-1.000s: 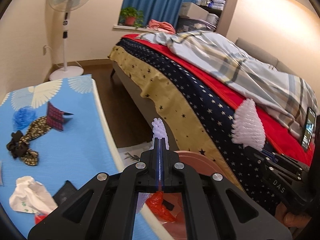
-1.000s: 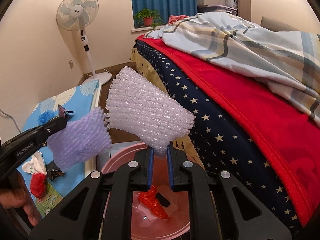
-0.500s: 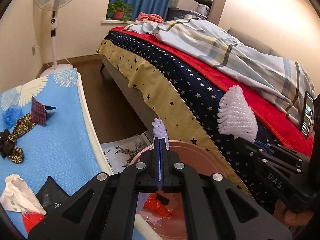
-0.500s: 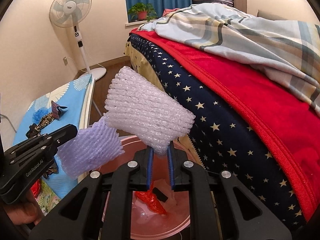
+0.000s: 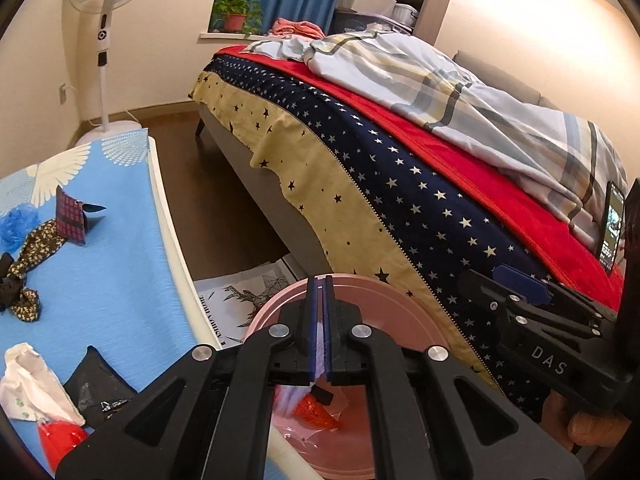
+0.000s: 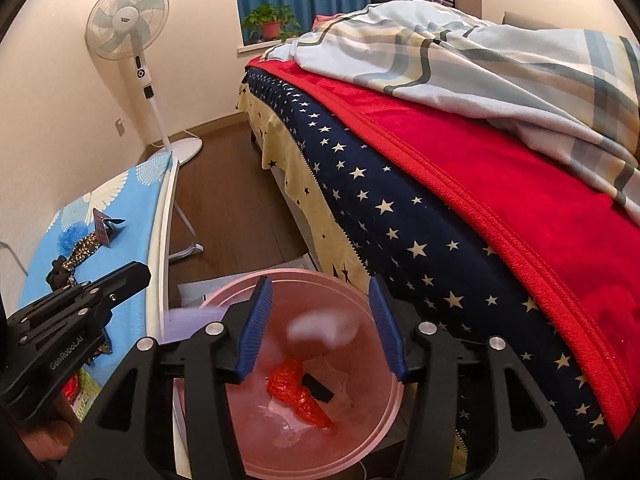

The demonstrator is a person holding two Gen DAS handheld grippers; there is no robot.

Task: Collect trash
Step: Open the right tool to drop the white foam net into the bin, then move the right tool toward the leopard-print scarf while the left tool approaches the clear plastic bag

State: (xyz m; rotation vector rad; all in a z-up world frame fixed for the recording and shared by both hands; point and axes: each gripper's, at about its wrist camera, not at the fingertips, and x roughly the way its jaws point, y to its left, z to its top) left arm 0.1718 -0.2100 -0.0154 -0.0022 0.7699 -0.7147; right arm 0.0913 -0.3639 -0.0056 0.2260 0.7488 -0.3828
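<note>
A pink basin (image 6: 376, 432) (image 5: 384, 286) stands on the floor between the bed and the table, with a red wrapper (image 6: 296, 388) and a small black piece (image 6: 318, 390) inside. My right gripper (image 6: 320, 328) hangs over it, jaws opening wide. A white foam net (image 6: 324, 330) falls blurred between them, untouched by the pads. My left gripper (image 5: 318, 292) (image 6: 140, 274) is beside it, jaws opening by a narrow gap. A purple foam net (image 6: 192, 322) (image 5: 290, 398) drops below it, blurred, toward the basin. On the blue table (image 5: 100, 280) lie crumpled white paper (image 5: 28, 384) and a red wrapper (image 5: 60, 440).
The table also carries a black wrapper (image 5: 96, 376), a patterned fabric band (image 5: 32, 256), a dark red packet (image 5: 70, 220) and a blue ball (image 5: 16, 224). The bed (image 6: 440, 200) rises right of the basin, a phone (image 5: 614, 228) on it. A magazine (image 5: 248, 296) lies on the floor; a fan (image 6: 128, 32) stands behind.
Both foam nets have left the jaws and are falling toward the basin. The right jaws have spread wide; the left jaws have parted slightly.
</note>
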